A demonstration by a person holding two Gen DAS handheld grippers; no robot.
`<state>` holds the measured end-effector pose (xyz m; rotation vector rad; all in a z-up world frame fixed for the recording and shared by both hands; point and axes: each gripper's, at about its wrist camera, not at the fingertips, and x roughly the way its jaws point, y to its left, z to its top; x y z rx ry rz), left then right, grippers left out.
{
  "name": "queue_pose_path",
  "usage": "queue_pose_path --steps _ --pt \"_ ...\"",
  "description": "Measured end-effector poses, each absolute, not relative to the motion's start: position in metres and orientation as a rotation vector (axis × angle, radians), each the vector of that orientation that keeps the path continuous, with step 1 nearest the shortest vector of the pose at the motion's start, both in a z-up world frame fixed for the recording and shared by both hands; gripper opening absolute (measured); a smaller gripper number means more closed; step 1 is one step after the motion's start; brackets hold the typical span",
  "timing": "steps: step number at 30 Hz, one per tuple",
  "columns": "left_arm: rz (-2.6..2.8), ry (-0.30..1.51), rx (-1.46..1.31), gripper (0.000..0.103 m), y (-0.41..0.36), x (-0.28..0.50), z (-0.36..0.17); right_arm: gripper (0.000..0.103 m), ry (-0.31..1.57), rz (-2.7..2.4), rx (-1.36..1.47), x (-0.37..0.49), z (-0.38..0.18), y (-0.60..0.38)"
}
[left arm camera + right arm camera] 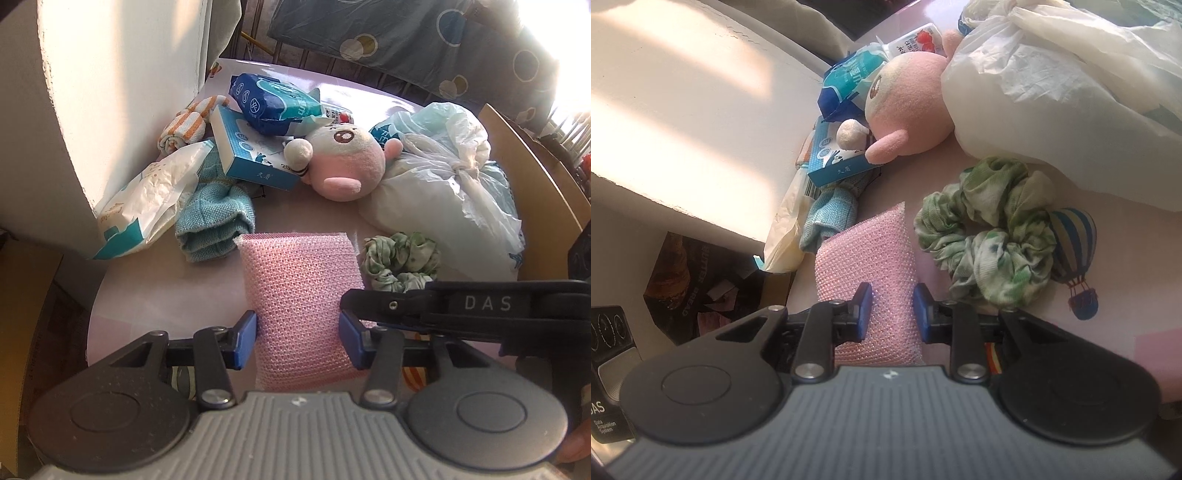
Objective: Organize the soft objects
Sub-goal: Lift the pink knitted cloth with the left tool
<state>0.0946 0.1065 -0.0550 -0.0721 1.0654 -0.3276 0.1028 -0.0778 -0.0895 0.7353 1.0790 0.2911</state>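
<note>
Clamping with the left claw [301, 336], its 2 blue pads pressing the near end of the pink mesh sponge [299, 273] from both sides and squeezing it narrower there. Reaching in from the right with the right claw [894, 310], jaws nearly together, nipping the same sponge at its right edge, just beside the left claw's right pad. Keeping the sponge over the near part of the pale pink tabletop [166, 288], far end pointing toward the pile; not showing whether resting or raised. Lying just right of the sponge, a green and white scrunchie [402, 258], overlapping a printed hot-air balloon [1075, 251] on the tabletop. Sitting beyond it, a knotted white plastic bag [443, 177], leaning against a pink and white plush toy [343, 162]. Touching the sponge's far left corner, a folded teal cloth [214, 221], tucked under a blue and white box [255, 155] and beside a white packet [147, 199]. Resting farther back, a blue wipes pack [273, 103] and a rolled orange-striped towel [184, 125].
</note>
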Motion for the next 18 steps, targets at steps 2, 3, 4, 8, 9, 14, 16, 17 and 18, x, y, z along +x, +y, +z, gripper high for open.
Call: queue_pose_path --steps 2,3,4,8,9,14,16,17,18 --pt "-0.321 1.058 -0.072 0.049 0.108 0.090 -0.049 0.024 1.076 0.301 0.740 0.100 -0.086 -0.078" --pt "-0.318 1.052 -0.073 0.049 0.109 0.087 -0.047 0.024 1.076 0.305 0.743 0.099 -0.085 -0.078" --pt "-0.314 1.047 -0.074 0.049 0.110 0.085 -0.044 0.024 1.074 0.311 0.745 0.098 -0.082 -0.078" --pt "-0.302 1.026 -0.088 0.049 0.116 0.074 -0.031 0.024 1.061 0.337 0.740 0.092 -0.071 -0.075" --pt "-0.297 1.017 -0.091 0.049 0.117 0.070 -0.027 0.024 1.056 0.344 0.740 0.090 -0.068 -0.073" --pt "-0.285 0.962 -0.102 0.047 0.123 0.056 -0.002 0.024 1.020 0.379 0.740 0.084 -0.049 -0.070" --pt "-0.285 0.933 -0.102 0.047 0.123 0.051 0.010 0.024 0.995 0.394 0.736 0.081 -0.038 -0.070" --pt "-0.285 0.914 -0.101 0.047 0.122 0.049 0.017 0.024 0.980 0.401 0.734 0.080 -0.033 -0.070" --pt "-0.287 0.897 -0.102 0.047 0.121 0.048 0.024 0.024 0.963 0.409 0.732 0.078 -0.026 -0.072"
